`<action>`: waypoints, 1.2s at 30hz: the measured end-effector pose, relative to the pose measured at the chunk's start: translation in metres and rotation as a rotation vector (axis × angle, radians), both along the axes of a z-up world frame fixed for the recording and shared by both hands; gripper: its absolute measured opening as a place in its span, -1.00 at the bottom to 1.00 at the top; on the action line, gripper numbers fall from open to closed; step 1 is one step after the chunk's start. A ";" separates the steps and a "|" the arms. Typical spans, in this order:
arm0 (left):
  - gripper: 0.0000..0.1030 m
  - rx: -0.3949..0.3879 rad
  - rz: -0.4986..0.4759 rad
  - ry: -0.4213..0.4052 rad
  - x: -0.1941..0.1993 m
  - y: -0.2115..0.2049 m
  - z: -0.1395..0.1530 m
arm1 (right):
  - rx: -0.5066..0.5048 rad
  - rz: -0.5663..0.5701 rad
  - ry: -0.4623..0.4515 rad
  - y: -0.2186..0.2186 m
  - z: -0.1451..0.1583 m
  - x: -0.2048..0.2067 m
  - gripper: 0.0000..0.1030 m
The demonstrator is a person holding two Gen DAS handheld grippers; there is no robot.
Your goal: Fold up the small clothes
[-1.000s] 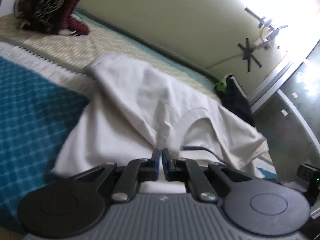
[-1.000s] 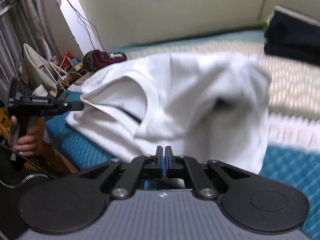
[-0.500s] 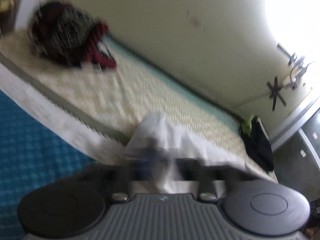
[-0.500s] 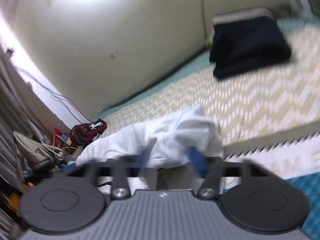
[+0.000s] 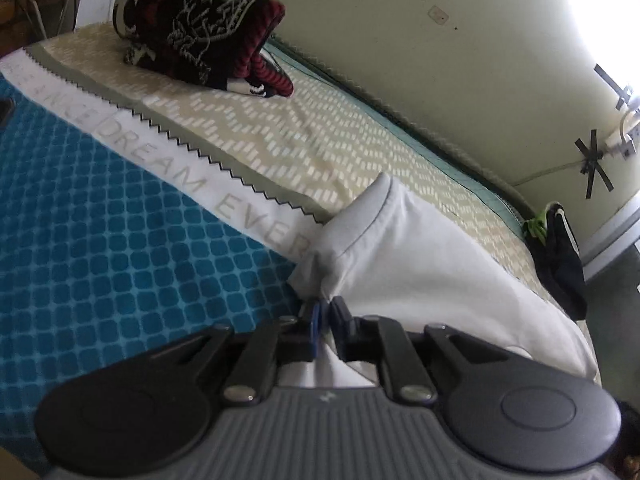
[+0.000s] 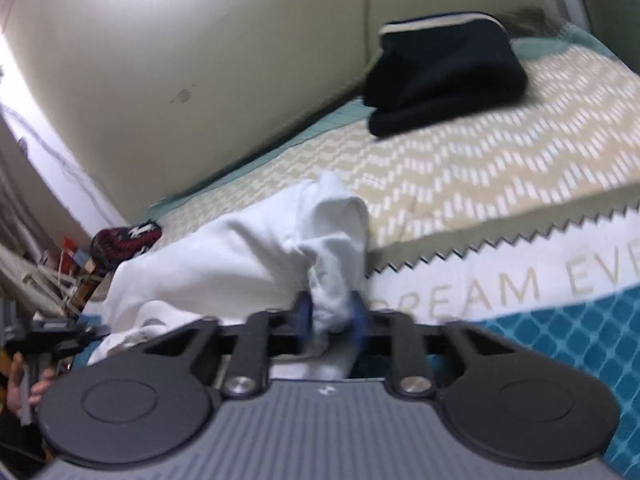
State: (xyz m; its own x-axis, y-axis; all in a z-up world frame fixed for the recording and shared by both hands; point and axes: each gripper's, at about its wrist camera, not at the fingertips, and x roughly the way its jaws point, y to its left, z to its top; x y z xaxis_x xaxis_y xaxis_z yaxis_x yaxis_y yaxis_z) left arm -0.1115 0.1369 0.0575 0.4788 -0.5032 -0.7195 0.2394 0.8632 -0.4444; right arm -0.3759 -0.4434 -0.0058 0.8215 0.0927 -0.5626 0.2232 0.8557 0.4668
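Two grippers on one white shirt (image 5: 420, 264), which lies bunched on the bed (image 5: 120, 248), over the teal diamond-pattern cover and the white band with lettering.

Left wrist view, left to right: teal cover, then the lettered band (image 5: 168, 164) and sawtooth edge, beige zigzag area behind it. Dark red-and-black patterned bundle (image 5: 204, 32) sits at the far corner of the bed, well apart from the shirt. Left gripper (image 5: 323, 322): fingers narrow, pinched on a gathered edge of the shirt, only a thin gap with fabric in it. Shirt spreads right from there toward the bed's edge. Dark garment with a green bit (image 5: 560, 256) lies at the far right by the wall.

Right wrist view, left to right: a hand on the other gripper handle (image 6: 36, 364) at the left edge, red bundle (image 6: 124, 240) beyond it, shirt (image 6: 240, 256) heaped in the middle. Right gripper (image 6: 330, 316): fingers partly apart with a thick wad of shirt between them; blurred, but fabric fills the gap. Folded navy garment (image 6: 444, 76) rests on the beige zigzag area near the wall, well apart from the shirt.
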 end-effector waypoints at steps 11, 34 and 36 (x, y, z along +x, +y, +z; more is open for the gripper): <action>-0.71 -0.073 -0.189 -0.257 -0.012 -0.053 0.061 | -0.162 0.142 -0.133 0.038 0.051 0.036 -0.17; -0.87 -0.165 -0.394 -0.172 -0.012 -0.104 0.035 | 0.137 -0.064 0.012 -0.012 0.019 -0.024 0.23; -0.87 -0.195 -0.459 -0.147 -0.015 -0.123 0.030 | 0.203 -0.077 0.053 -0.015 0.008 -0.027 0.22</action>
